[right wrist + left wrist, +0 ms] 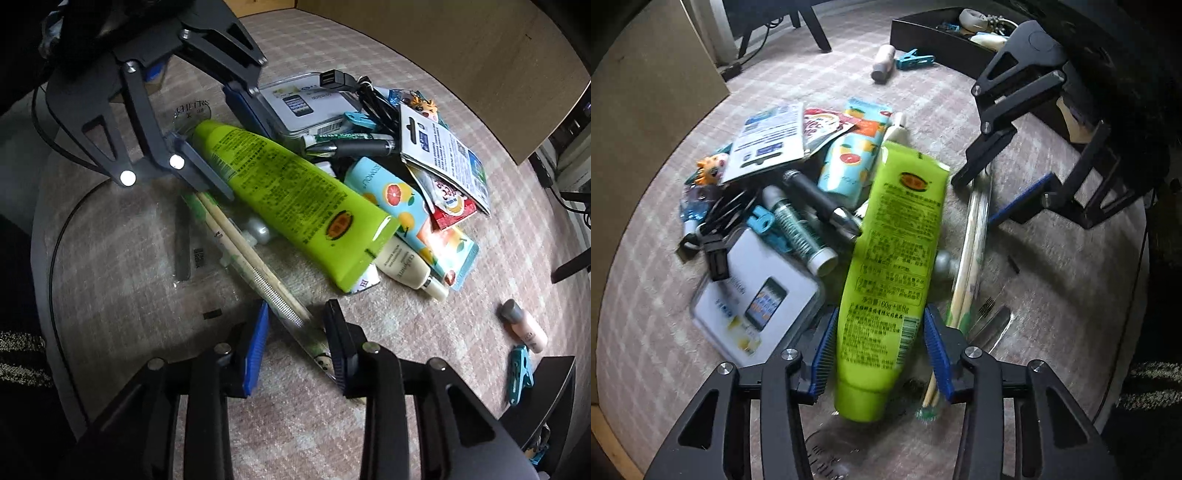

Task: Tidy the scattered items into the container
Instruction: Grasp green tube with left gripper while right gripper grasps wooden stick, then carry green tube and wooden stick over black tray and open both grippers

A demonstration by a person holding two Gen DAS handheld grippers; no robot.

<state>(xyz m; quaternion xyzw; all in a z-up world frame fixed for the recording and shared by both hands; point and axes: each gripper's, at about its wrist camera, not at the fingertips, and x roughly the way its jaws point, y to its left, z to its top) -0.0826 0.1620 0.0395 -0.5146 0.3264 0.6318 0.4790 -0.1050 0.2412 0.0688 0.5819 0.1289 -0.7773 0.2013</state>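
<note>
A lime-green tube (890, 266) lies on a pile of scattered items on the round clothed table. My left gripper (882, 350) has its blue pads on both sides of the tube's cap end, closed on it; it also shows in the right wrist view (207, 147). My right gripper (295, 343) is open, its fingers straddling a clear sleeve of wooden chopsticks (258, 273) without pressing it. It shows in the left wrist view (1001, 184) over the far end of the chopsticks (971, 258). The black container (945, 40) stands at the far right with several items inside.
The pile holds a fruit-print tube (406, 210), a white phone box (757, 295), a black pen (820, 199), a green-white tube (801, 232), cables and packets. A small pink bottle (524, 325) and teal clip (521, 373) lie near the container. A flat clear packet (195, 258) lies left of the chopsticks.
</note>
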